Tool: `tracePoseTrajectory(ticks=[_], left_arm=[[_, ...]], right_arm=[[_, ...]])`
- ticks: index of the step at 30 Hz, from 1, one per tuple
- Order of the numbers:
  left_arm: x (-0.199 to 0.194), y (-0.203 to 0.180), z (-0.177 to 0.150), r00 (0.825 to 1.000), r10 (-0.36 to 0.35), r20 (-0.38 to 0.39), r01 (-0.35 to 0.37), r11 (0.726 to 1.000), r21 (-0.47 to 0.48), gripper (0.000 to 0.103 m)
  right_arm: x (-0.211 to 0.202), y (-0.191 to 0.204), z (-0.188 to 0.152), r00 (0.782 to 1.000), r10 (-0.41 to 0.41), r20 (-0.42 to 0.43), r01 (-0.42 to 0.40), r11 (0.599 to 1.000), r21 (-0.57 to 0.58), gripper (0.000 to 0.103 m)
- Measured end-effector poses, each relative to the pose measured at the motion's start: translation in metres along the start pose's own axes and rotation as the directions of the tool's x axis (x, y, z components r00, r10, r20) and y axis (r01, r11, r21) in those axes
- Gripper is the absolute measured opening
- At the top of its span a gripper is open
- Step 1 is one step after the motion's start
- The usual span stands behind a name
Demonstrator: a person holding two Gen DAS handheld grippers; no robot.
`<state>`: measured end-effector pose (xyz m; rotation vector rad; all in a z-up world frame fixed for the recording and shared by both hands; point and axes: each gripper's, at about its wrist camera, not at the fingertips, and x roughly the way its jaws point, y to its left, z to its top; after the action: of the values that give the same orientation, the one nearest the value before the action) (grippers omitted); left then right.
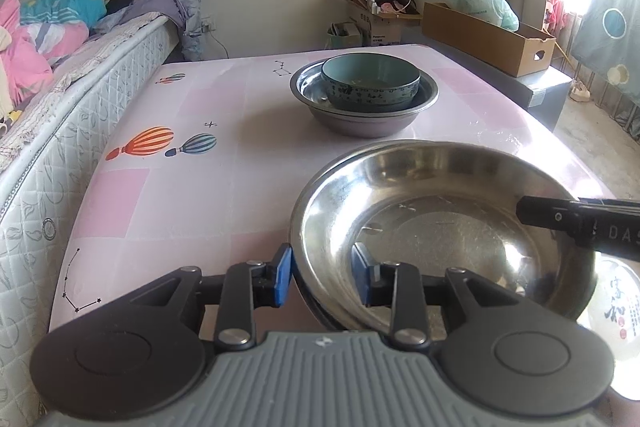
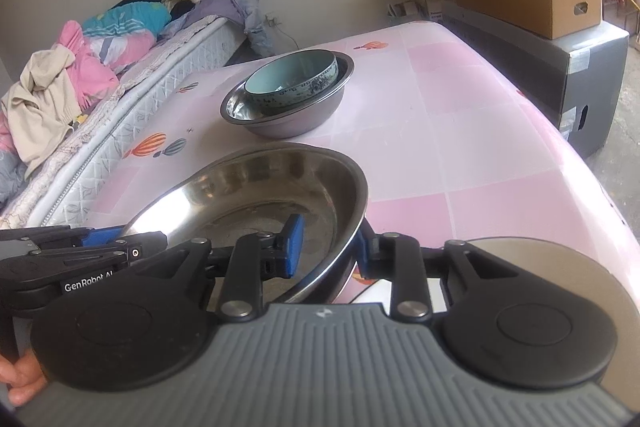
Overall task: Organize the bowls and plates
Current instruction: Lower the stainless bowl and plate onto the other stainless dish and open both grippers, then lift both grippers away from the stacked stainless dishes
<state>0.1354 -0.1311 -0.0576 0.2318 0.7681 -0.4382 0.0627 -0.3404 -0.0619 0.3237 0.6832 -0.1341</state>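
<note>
A wide steel dish (image 1: 432,211) lies at the near end of the pink table (image 1: 200,195). My left gripper (image 1: 322,273) straddles its near-left rim: one blue pad sits outside, the other inside, with slack around the thin wall, so it is open. My right gripper (image 2: 328,249) straddles the near-right rim of the steel dish (image 2: 256,187) the same way, its inner pad clear of the wall, open. The dish partly covers a white plate (image 1: 618,307) with red and black writing. Farther back a teal bowl (image 1: 372,79) sits inside a steel basin (image 1: 360,125).
A bed (image 1: 60,131) piled with bedding runs along the table's left side. Cardboard boxes (image 1: 488,35) and a plastic bag stand beyond the far right corner, on a grey box (image 2: 560,67). A person's fingers (image 2: 20,379) show at the lower left of the right wrist view.
</note>
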Motion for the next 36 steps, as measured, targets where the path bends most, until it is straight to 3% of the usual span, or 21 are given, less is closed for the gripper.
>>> tracePoseTrajectory(ticks=[15, 23, 36], left_arm=[[0.002, 0.006, -0.006, 1.0, 0.008, -0.006, -0.008, 1.0, -0.014, 0.037], [0.005, 0.009, -0.012, 1.0, 0.003, -0.021, -0.004, 0.999, -0.032, 0.037], [0.009, 0.011, -0.015, 0.999, -0.02, -0.042, 0.018, 0.998, -0.052, 0.037]], right_arm=[[0.003, 0.003, 0.005, 1.0, -0.026, 0.016, 0.027, 0.999, -0.025, 0.055], [-0.006, 0.002, 0.005, 0.997, -0.053, 0.059, 0.056, 0.997, -0.053, 0.054], [0.017, 0.02, -0.006, 0.997, -0.072, -0.011, 0.07, 0.99, -0.121, 0.054]])
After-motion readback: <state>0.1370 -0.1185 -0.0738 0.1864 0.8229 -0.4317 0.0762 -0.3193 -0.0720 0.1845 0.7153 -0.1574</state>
